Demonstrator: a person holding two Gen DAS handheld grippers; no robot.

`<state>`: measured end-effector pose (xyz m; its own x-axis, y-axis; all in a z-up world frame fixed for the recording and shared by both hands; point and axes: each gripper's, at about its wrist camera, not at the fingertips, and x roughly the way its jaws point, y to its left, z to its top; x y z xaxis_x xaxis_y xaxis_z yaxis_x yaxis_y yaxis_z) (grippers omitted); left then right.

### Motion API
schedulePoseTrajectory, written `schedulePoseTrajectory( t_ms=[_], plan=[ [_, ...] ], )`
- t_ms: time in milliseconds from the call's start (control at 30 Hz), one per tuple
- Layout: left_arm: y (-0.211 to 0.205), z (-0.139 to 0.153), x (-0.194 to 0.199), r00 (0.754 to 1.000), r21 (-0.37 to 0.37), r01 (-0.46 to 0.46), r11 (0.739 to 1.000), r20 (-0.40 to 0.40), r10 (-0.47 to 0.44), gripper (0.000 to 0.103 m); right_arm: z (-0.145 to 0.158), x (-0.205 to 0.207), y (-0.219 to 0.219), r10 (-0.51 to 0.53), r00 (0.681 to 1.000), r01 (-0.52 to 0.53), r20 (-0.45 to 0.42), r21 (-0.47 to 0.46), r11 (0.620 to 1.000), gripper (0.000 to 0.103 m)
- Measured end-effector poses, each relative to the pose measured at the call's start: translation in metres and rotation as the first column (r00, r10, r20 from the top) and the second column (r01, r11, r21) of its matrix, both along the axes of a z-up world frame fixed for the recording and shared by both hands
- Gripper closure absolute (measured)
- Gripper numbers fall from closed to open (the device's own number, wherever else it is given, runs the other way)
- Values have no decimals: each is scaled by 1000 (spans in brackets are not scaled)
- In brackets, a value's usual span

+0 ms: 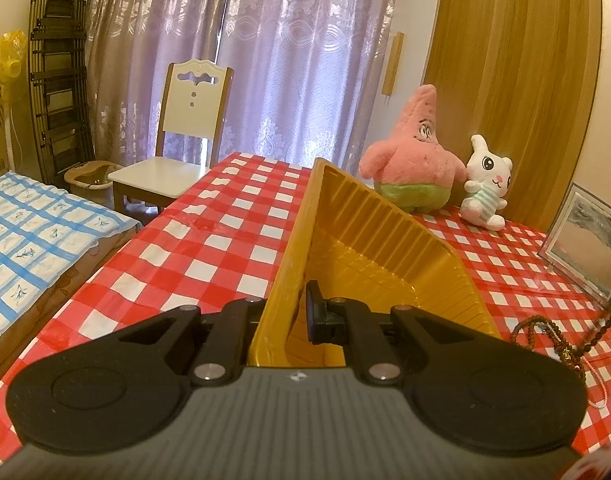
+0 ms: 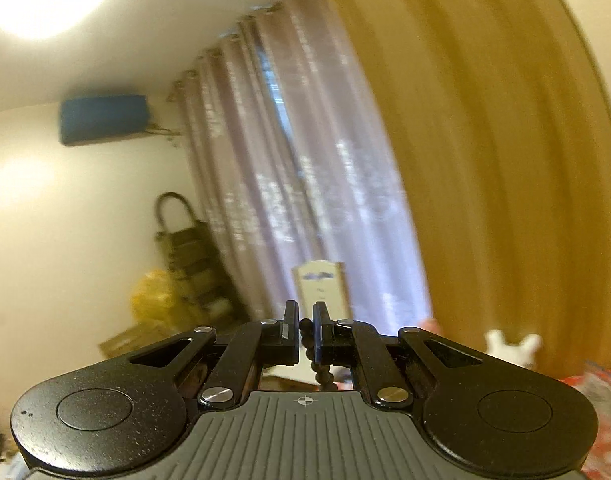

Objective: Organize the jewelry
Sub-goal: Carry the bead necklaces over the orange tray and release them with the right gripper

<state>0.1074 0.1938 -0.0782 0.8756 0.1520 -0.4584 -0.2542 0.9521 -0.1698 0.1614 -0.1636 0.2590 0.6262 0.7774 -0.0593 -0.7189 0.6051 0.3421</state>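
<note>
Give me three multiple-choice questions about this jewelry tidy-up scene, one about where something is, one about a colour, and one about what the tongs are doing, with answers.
1. Where do the two plush toys stand?
A. On the chair
B. On the checked table by the wooden door
C. In the tray

2. What colour is the tray?
A. Golden yellow
B. Blue
C. White

3. What are the right tongs doing?
A. Standing open and empty
B. Shut on the tray
C. Shut on a string of dark beads

Answers:
1. B: the pink plush toy and the white rabbit toy sit on the table near the door.
2. A: the tray, gripped at its wall by the left tongs, is golden yellow.
3. C: the right tongs pinch the bead string, which hangs below them.
</note>
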Motion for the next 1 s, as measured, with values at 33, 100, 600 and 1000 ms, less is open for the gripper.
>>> schedulePoseTrajectory(
  t_ms=[33,100,600,1000],
  plan=[
    [0,0,0,1000,-1,1,1000,0,-1,94,0,1,9,25,1000,-25,3,13,1000,96],
    [0,-1,0,1000,-5,3,1000,0,-3,94,3,2,23,66,998,-66,2,35,997,96],
    [3,-3,-2,1000,-27,5,1000,10,-5,94,-83,42,129,222,935,-233,-275,-10,972,96],
    [3,-2,-2,1000,-36,6,999,10,-6,94,-232,72,150,123,805,-221,-581,-100,970,96]
  ],
)
